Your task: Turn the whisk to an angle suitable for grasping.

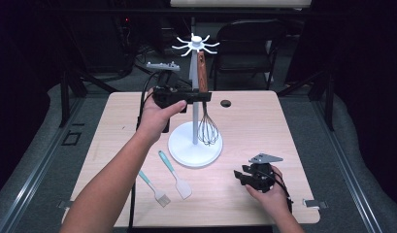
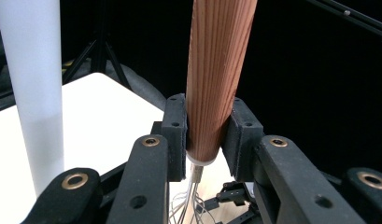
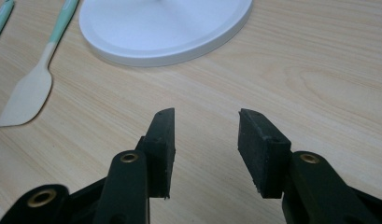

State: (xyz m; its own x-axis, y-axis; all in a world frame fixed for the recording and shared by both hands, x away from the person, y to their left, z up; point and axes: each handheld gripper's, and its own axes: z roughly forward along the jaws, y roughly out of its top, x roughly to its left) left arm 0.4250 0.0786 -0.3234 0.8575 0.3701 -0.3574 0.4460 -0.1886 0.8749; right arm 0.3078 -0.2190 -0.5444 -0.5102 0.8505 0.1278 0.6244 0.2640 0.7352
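High view: whisk [image 1: 204,104] held up beside the white rack [image 1: 195,121].
L gripper [image 1: 198,96] jaws clamp its wooden handle; R gripper [image 1: 243,176] jaws apart, w/ nothing between, low over the surface [image 1: 254,121].

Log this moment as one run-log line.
left tongs: shut on whisk handle, beside white stand | right tongs: open, empty, above table

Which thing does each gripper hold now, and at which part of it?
The left gripper holds the whisk at the lower end of its wooden handle. The right gripper is open and holds nothing.
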